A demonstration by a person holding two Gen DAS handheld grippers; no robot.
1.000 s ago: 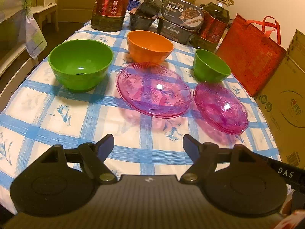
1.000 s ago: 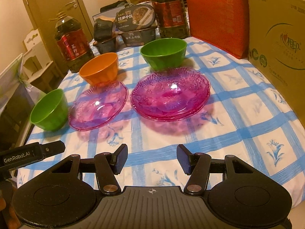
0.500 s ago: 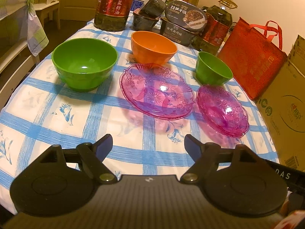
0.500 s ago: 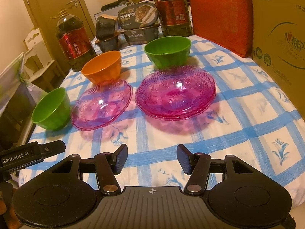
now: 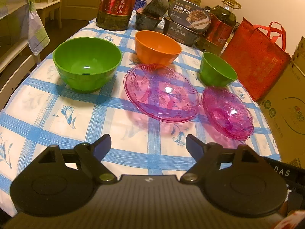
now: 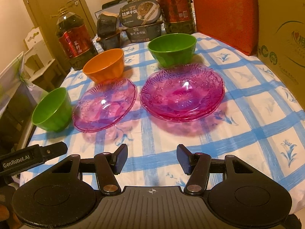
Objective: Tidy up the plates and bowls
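Observation:
On the blue-checked tablecloth (image 5: 122,126) stand a green bowl (image 5: 86,65), an orange bowl (image 5: 157,46) and a second green bowl (image 5: 217,70). A single pink glass plate (image 5: 162,93) lies in the middle; a stack of pink plates (image 5: 226,112) lies to its right. In the right wrist view the stack (image 6: 182,95) is ahead, the single plate (image 6: 104,106) left of it, with the orange bowl (image 6: 105,65) and green bowls (image 6: 172,47) (image 6: 51,109) around. My left gripper (image 5: 148,147) and right gripper (image 6: 152,159) are open and empty, near the front edge.
Oil bottles (image 5: 118,3) (image 6: 75,40), dark food boxes (image 5: 183,24) and a red bag (image 5: 255,57) line the table's back. A cardboard box (image 6: 282,38) stands along the right side. A chair (image 5: 19,43) is left of the table.
Both grippers have moved a little closer to the dishes; the dishes have not moved. Both stay open.

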